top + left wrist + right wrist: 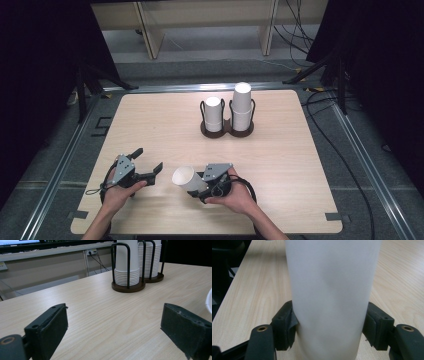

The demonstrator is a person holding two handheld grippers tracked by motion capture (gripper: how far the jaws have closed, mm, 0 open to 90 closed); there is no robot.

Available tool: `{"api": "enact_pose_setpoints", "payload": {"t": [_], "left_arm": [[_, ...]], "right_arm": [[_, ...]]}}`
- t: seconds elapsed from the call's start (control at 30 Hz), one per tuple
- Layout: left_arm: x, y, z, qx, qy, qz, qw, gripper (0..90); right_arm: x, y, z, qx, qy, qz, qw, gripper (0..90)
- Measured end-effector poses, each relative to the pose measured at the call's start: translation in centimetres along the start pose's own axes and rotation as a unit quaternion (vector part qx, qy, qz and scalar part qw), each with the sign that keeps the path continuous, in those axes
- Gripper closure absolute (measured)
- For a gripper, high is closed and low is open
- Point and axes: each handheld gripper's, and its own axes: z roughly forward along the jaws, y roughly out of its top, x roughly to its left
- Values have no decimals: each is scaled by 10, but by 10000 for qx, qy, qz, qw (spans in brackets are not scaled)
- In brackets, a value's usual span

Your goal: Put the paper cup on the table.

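A white paper cup [187,179] lies tilted on its side near the table's front edge, its open mouth facing left. My right gripper [198,186] is shut on it, and in the right gripper view both black pads [285,330] press the cup [332,290] at its sides. My left gripper [148,160] rests to the left of the cup, open, with bare wood between its jaws [113,325]. The cup's rim [209,301] shows at the right edge of the left gripper view.
A dark two-post cup holder [227,131] stands at the table's far middle, with a shorter stack of white cups [214,114] on the left and a taller stack [241,105] on the right. The wooden table [150,120] has rounded corners; cables lie on the floor beyond.
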Motion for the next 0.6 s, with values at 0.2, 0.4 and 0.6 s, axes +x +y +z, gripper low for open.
{"api": "enact_pose_setpoints", "payload": {"t": [0.2, 0.4, 0.6], "left_arm": [[-1, 0, -2, 151, 35, 7, 9999, 66], [-1, 0, -1, 83, -7, 7, 10000, 66], [-1, 0, -1, 138, 11, 9, 9999, 66]], "right_arm": [[0, 1, -1, 84, 39, 74, 9999, 338], [-2, 0, -4, 147, 69, 110, 9998, 327], [-2, -2, -7, 208, 82, 166, 9996, 322]]}}
